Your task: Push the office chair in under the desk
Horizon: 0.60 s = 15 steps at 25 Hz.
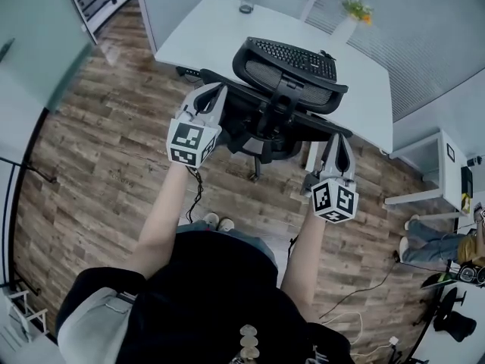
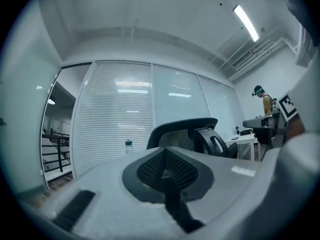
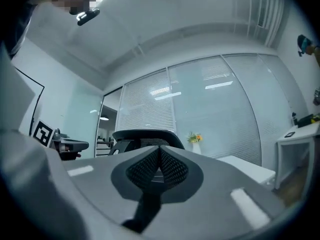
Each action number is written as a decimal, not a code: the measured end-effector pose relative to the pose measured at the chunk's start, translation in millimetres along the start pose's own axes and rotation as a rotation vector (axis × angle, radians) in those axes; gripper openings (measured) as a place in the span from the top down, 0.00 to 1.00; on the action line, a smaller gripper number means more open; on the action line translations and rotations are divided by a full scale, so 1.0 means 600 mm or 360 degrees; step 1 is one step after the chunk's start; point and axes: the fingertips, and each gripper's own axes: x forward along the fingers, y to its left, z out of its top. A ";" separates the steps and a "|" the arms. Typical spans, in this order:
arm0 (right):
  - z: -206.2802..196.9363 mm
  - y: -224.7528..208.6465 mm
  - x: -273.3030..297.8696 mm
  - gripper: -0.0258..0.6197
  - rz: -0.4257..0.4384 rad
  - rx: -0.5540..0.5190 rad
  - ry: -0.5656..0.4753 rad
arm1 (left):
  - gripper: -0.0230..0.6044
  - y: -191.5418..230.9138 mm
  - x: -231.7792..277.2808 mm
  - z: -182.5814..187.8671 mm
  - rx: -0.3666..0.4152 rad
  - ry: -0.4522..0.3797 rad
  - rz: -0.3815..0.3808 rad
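Push approx partway: black mesh office chair (image 1: 292, 78) at edge of white desk (image 1: 212, 29), prob not fully under; left gripper (image 1: 216, 91) & right gripper (image 1: 337, 139) beside it, both pinched together w/ nothing held

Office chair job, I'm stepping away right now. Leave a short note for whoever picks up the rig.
Left claw: shut, nothing in it, at the left side of the chair's back.
Right claw: shut, nothing in it, at the right side of the back. Whether either one touches the chair cannot be told.
Office chair: faces the desk with its back toward you. Its wheel base is out on the wood floor.
Done: both claws are lined up behind the chair.
Left: push it forward until the seat is under the desk.
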 end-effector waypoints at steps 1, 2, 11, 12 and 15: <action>-0.002 -0.003 -0.004 0.95 -0.0014 0.0001 0.0000 | 0.95 -0.002 -0.002 -0.003 0.0013 0.0008 -0.0002; -0.003 -0.005 -0.007 0.95 -0.0025 0.0001 0.0000 | 0.95 -0.003 -0.003 -0.006 0.0021 0.0014 -0.0003; -0.009 -0.015 -0.011 0.95 -0.0070 -0.0019 0.0008 | 0.95 -0.016 -0.004 -0.012 0.0064 0.0029 -0.0032; -0.009 -0.015 -0.010 0.95 -0.0069 -0.0019 0.0007 | 0.95 -0.019 -0.003 -0.011 0.0078 0.0031 -0.0036; -0.009 -0.014 -0.008 0.95 -0.0062 -0.0015 0.0009 | 0.95 -0.024 0.000 -0.010 0.0094 0.0031 -0.0046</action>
